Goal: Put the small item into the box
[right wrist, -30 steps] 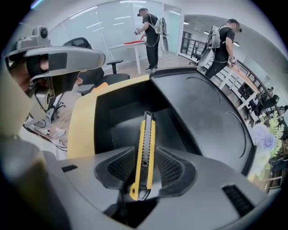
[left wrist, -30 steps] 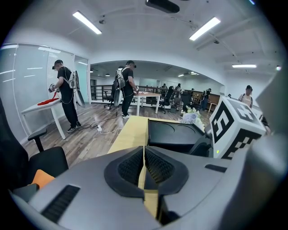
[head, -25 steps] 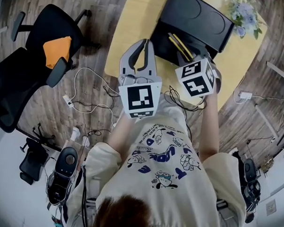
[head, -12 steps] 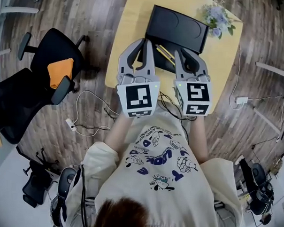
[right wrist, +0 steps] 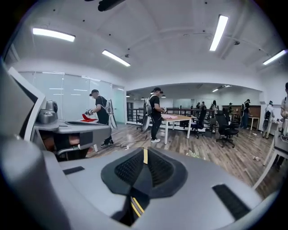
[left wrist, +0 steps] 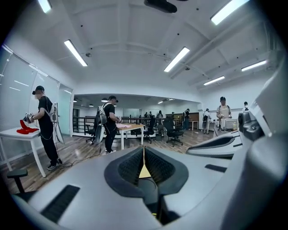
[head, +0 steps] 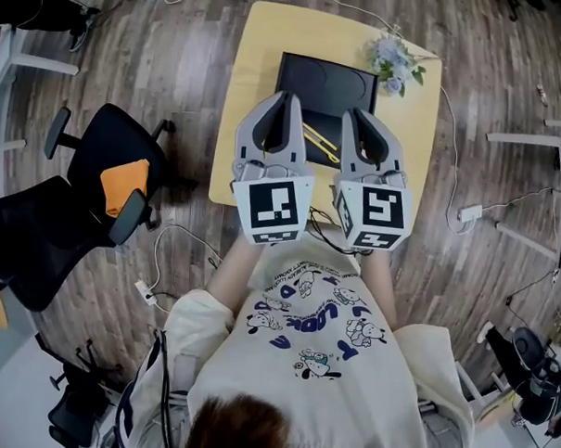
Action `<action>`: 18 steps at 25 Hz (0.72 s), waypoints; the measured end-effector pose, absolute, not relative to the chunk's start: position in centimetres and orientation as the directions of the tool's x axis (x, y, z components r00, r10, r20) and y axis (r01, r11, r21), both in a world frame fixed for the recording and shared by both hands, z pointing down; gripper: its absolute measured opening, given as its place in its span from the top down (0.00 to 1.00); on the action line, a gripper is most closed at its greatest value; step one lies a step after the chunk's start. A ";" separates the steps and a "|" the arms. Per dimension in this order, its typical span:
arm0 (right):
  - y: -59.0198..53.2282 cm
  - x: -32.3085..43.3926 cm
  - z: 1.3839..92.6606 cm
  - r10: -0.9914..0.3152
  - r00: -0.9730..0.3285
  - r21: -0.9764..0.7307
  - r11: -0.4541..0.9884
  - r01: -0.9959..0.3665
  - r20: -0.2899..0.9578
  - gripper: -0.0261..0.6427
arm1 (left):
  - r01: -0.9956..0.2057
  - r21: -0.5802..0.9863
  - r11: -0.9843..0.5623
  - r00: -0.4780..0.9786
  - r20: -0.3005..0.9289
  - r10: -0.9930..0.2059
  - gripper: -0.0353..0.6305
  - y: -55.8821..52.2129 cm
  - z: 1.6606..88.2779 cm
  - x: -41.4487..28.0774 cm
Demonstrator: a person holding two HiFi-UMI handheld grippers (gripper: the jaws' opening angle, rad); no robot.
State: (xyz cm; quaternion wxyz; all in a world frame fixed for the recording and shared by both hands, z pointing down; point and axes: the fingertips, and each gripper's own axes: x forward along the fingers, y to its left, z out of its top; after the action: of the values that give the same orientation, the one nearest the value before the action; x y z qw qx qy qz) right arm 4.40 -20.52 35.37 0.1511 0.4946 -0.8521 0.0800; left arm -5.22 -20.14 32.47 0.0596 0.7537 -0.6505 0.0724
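Left gripper (head: 287,98): jaws shut, empty. Right gripper (head: 358,114): jaws closing to a seam, nothing clamped. Pencils (head: 318,142) appear to lie inside the box (head: 328,81), at 12 o'clock on the tabletop (head: 244,96). Recommended: withdraw straight toward 6 o'clock, clear of the box.

Open black box (head: 328,81) on the yellow table (head: 245,87); thin yellow sticks (head: 315,137) lie slantwise inside.

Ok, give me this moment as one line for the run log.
left gripper: shut, empty | right gripper: shut, empty | both held over black rectangular box on yellow wooden table | thin yellow pencils in box
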 end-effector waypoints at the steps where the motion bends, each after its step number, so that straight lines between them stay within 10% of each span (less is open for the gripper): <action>1: -20.5 4.5 35.0 -0.823 -0.464 0.003 0.492 -0.870 0.327 0.89 | -0.988 -0.006 -0.151 0.148 0.179 -0.973 0.91 -20.1 32.1 -5.1; 18: -19.2 6.7 29.0 -0.914 -0.380 0.003 0.384 -0.923 0.141 0.90 | -0.983 -0.055 -0.176 0.172 0.072 -0.982 0.91 -18.5 27.3 -3.1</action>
State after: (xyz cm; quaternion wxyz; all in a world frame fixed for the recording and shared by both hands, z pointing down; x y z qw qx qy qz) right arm 6.72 -19.15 29.03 0.0595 0.5536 -0.8298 0.0378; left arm -3.14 -18.50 27.32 0.0023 0.7656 -0.6417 0.0452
